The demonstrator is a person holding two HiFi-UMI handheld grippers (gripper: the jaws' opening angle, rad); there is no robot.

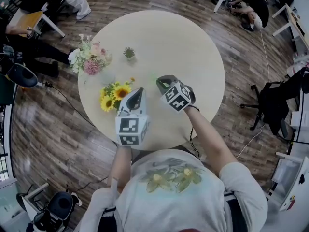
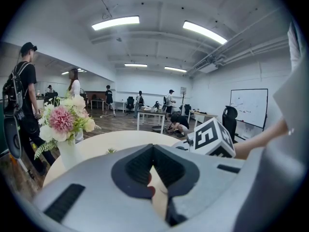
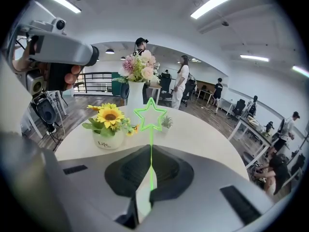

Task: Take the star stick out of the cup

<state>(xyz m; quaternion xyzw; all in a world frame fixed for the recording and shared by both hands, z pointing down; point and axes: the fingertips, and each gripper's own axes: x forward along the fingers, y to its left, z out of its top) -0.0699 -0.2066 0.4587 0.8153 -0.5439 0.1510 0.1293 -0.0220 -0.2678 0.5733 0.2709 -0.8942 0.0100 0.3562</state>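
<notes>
Office: desks (image 2: 150, 113), chairs (image 2: 230, 119), whiteboard (image 2: 249, 108)

The star stick (image 3: 151, 139), a thin bright-green rod topped by an open star outline, stood upright over the table (image 3: 203, 134). Its rod was pinched between the closed jaws of the right gripper (image 3: 150, 152), clear of the cup. The cup (image 3: 107, 140), white and filled with sunflowers, stood upright near the table's left edge.

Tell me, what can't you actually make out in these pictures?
- Star stick, lower end, right gripper view: hidden behind the right claw, which is shut on it.
- Cream and reddish patch behind the shut left claw, left gripper view: too little shows to name it.
- Cup: seen in no view; in the head view the claws cover the table beneath.
</notes>
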